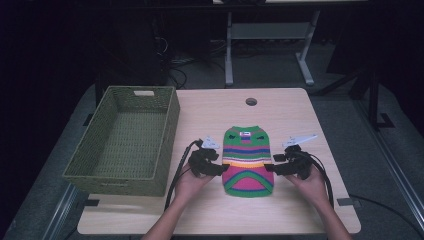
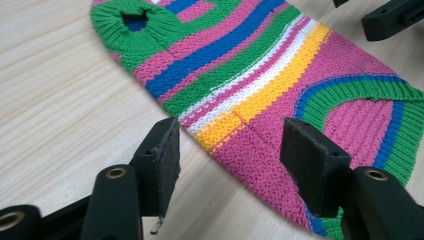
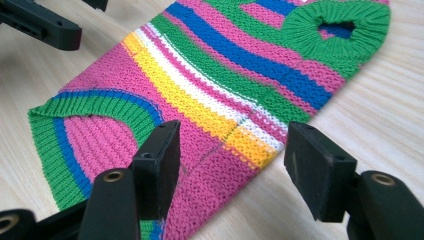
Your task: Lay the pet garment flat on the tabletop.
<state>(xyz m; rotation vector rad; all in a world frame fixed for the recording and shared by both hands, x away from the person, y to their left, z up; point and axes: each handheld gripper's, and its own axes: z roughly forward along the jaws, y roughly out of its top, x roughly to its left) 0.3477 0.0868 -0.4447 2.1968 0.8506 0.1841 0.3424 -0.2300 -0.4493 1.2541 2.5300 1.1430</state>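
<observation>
Lengthwise, sweater lies collar away, hem nearest.

At your nine o'clock the green woven rectangular basket walls off the light wooden table. Between your open-jawed left gripper and right gripper lies the flat striped knitted sweater. Twelve o'clock stays bare.

One striped knitted sweater, one green woven basket — two hand-held grippers, left and right.
</observation>
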